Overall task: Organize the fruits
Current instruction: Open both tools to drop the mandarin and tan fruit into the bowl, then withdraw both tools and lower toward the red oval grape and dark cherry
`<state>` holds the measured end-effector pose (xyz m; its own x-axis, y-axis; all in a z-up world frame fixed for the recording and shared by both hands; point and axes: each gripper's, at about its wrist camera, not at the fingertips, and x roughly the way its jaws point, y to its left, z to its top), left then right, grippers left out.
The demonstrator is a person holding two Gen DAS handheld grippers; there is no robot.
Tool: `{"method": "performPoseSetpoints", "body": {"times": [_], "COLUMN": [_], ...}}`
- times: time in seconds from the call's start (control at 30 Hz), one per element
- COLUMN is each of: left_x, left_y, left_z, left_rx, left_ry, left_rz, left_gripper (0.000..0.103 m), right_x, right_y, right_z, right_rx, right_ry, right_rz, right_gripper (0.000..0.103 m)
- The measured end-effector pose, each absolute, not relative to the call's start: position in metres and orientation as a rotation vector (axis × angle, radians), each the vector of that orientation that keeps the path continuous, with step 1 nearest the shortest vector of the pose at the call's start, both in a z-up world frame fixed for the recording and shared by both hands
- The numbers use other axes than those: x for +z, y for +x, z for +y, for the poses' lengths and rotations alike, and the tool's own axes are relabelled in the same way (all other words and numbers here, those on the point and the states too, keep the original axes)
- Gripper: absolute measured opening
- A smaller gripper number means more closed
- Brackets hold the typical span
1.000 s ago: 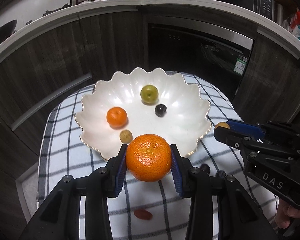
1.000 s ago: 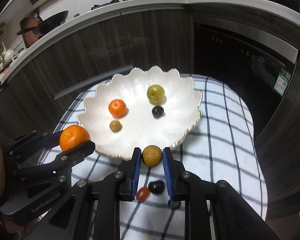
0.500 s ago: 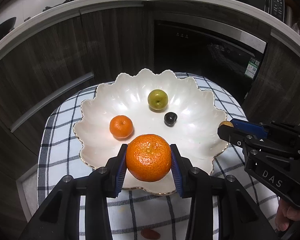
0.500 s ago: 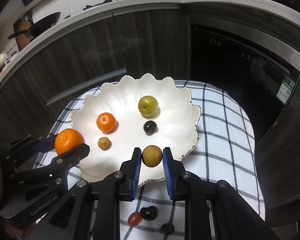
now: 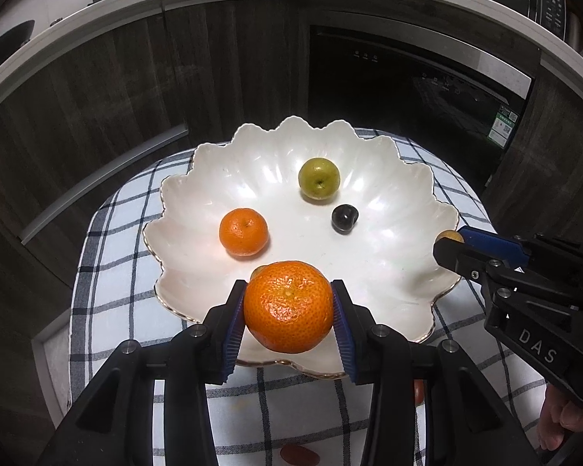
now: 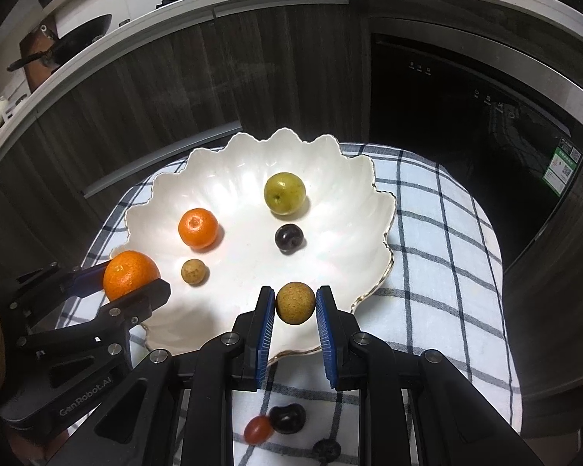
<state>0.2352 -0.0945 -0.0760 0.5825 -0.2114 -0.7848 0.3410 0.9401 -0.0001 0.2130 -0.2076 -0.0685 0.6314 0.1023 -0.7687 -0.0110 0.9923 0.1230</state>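
Note:
A white scalloped bowl (image 5: 388, 272) (image 6: 233, 163) stands on a checked cloth. In it lie a small mandarin (image 5: 243, 232) (image 6: 198, 228), a green fruit (image 5: 318, 177) (image 6: 284, 193), a dark plum (image 5: 344, 219) (image 6: 288, 237) and a small brown fruit (image 6: 193, 271). My left gripper (image 5: 287, 291) (image 6: 136, 283) is shut on a large mandarin (image 5: 287, 306) (image 6: 130, 273) above the bowl's near left part. Over the near right rim, my right gripper (image 6: 294, 295) (image 5: 452, 242) is shut on another small brown fruit (image 6: 295, 303).
The checked cloth (image 6: 447, 272) covers a small round table. A red cherry tomato (image 6: 258, 430) and two dark fruits (image 6: 287, 418) lie on it under the right gripper. Dark cabinets and an oven (image 5: 408, 89) stand close behind. A hand (image 5: 559, 423) shows at the lower right.
Both grippers have carried their fruit forward, from the cloth in front of the bowl to above its near part. The loose fruits on the cloth have slid toward the frame's bottom.

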Motion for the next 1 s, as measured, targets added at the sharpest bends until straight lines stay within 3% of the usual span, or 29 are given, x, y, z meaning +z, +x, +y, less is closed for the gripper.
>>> {"method": "performPoseSetpoints", "body": {"times": [0.03,0.1,0.13,0.23,0.4,0.57,1.0], "left_x": [-0.076,-0.075,-0.074,-0.071,-0.066,-0.059,-0.033], "left_y": [0.235,0.235,0.234,0.235,0.234,0.233,0.216], "left_z": [-0.094,-0.092,-0.092,-0.089,-0.083,-0.076,-0.069], "left_rx": [-0.325,-0.315,-0.310,-0.306,-0.278,-0.254,-0.232], "left_ry": [0.154,0.152,0.149,0.143,0.141,0.126,0.130], "left_rz": [0.896,0.887,0.878,0.873,0.855,0.840,0.795], "left_gripper": [0.043,0.059,0.061,0.065,0.086,0.093,0.093], "right_x": [-0.068,-0.067,-0.067,-0.066,-0.061,-0.056,-0.031], "right_y": [0.213,0.213,0.213,0.212,0.210,0.208,0.194], "right_z": [-0.207,-0.205,-0.205,-0.206,-0.210,-0.210,-0.208], "right_rx": [0.060,0.053,0.052,0.038,0.000,-0.008,-0.010], "right_ry": [0.102,0.089,0.088,0.093,0.104,0.101,0.093], "right_rz": [0.882,0.880,0.882,0.876,0.854,0.842,0.788], "right_gripper": [0.024,0.025,0.027,0.044,0.067,0.069,0.069]}}
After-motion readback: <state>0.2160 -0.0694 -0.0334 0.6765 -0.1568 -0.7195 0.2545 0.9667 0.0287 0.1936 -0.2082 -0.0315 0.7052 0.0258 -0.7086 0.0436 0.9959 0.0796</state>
